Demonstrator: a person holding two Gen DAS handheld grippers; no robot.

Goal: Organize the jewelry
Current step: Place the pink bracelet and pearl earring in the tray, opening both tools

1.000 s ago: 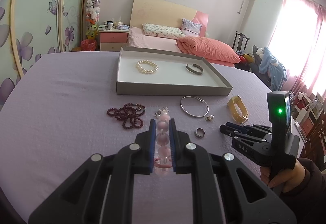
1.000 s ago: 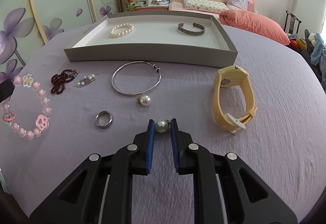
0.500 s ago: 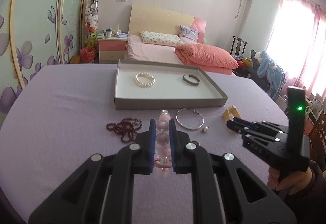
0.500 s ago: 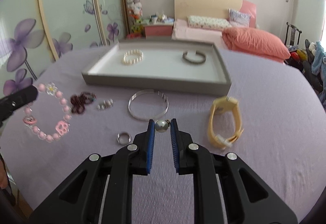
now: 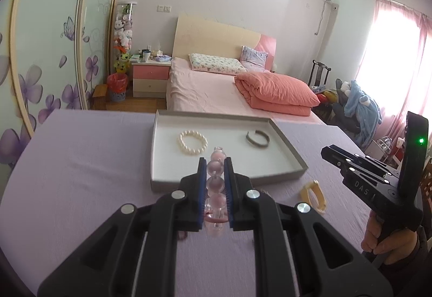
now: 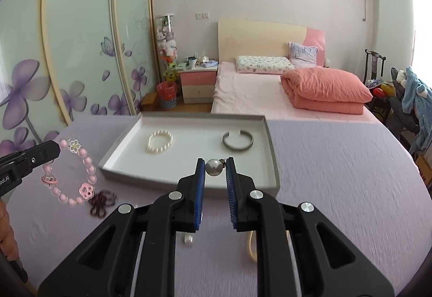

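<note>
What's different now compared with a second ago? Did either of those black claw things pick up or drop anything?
Neither picked up or dropped anything. Both rose from the purple table and moved toward the gray tray. The left gripper keeps its jaws closed on the pink bead bracelet; the right gripper keeps the pearl earring. The white pearl bracelet and the metal cuff lie in the tray as before.

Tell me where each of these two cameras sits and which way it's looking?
Left wrist: rides the left claw, facing the tray; shows its pink bead bracelet, the right claw and hand.
Right wrist: rides the right claw, facing the tray; shows its pearl earring.
Shared: tray, pearl bracelet, cuff, bed.
</note>
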